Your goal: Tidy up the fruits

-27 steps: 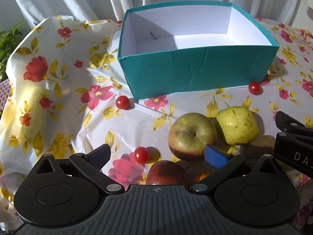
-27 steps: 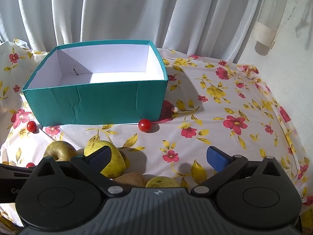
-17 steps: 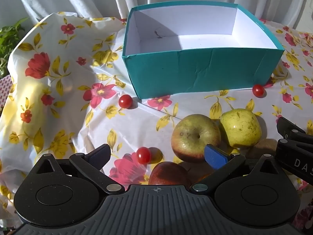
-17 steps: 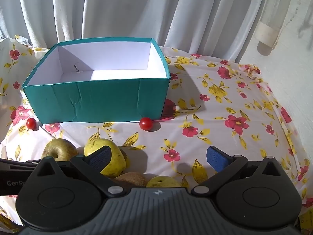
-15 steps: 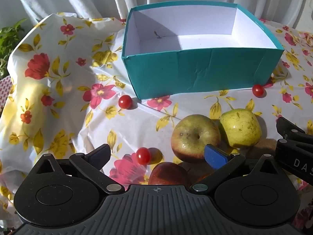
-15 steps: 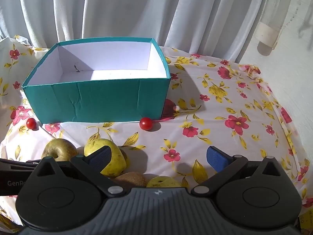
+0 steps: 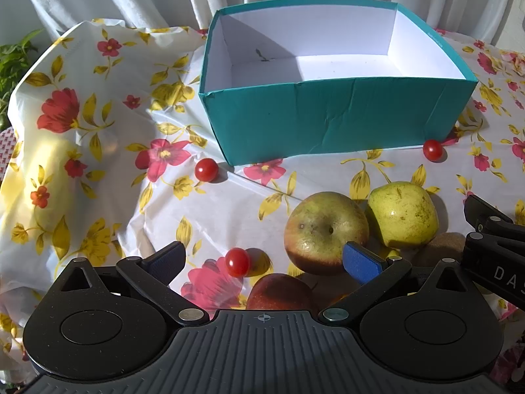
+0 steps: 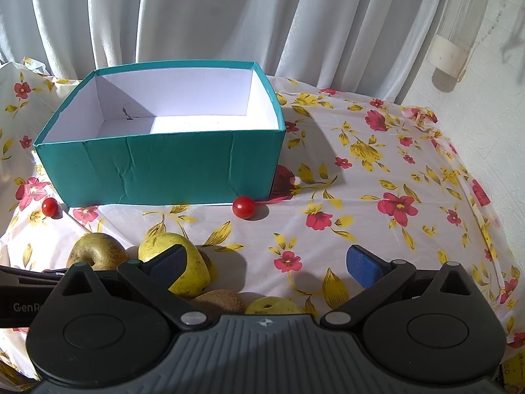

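Note:
An empty teal box (image 7: 328, 118) with a white inside stands at the back of the flowered tablecloth; it also shows in the right wrist view (image 8: 164, 167). My left gripper (image 7: 262, 262) is open and empty above a red apple (image 7: 279, 292), with a cherry tomato (image 7: 237, 262) between its fingers. A brownish-green apple (image 7: 325, 229) and a yellow-green apple (image 7: 403, 216) lie just beyond. My right gripper (image 8: 265, 264) is open and empty over a yellow-green apple (image 8: 183, 269), a kiwi (image 8: 218, 298) and another yellow fruit (image 8: 272, 305).
Cherry tomatoes lie by the box's front left corner (image 7: 206, 169) and front right corner (image 7: 432, 149). White curtains (image 8: 229, 16) hang behind the table. A white wall (image 8: 485, 105) stands to the right. A green plant (image 7: 13, 62) shows at the far left.
Both grippers have barely shifted; the box and fruits sit slightly lower in the views than 0.9 s ago. Nothing was grasped or released.

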A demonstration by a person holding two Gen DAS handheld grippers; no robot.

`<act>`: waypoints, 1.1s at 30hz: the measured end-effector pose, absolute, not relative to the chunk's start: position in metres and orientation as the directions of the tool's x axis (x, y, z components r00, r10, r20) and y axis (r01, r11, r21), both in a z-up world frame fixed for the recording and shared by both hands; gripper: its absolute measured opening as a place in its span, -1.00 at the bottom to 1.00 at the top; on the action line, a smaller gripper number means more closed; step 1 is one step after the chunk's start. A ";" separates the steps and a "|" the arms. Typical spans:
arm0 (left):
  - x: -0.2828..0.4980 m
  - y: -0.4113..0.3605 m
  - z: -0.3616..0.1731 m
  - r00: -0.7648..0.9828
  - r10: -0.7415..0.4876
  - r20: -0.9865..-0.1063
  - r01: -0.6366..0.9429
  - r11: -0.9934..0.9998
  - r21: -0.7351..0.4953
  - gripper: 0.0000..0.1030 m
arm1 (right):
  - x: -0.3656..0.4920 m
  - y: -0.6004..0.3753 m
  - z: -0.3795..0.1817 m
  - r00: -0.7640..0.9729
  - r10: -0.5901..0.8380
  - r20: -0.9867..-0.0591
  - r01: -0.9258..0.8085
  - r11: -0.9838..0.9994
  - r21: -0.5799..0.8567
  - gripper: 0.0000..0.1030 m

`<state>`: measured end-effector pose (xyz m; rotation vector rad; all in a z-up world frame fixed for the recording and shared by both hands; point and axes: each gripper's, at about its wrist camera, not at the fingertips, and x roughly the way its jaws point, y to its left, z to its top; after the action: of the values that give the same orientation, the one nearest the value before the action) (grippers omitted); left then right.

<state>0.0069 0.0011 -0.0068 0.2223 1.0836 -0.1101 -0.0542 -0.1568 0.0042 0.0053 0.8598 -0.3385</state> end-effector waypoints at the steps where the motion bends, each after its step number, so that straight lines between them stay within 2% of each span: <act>1: 0.007 0.001 -0.006 0.465 0.020 -0.885 0.197 0.972 0.126 1.00 | -0.054 -0.157 0.004 0.603 -0.291 -0.743 0.294 0.947 -0.132 1.00; 33: 0.010 0.000 -0.007 0.459 0.017 -0.888 0.200 0.972 0.122 1.00 | -0.053 -0.156 0.006 0.610 -0.289 -0.738 0.283 0.949 -0.138 1.00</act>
<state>0.0101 0.0001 -0.0074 0.2211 1.0904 -0.1143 -0.0531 -0.1562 0.0064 -0.0071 0.8532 -0.3305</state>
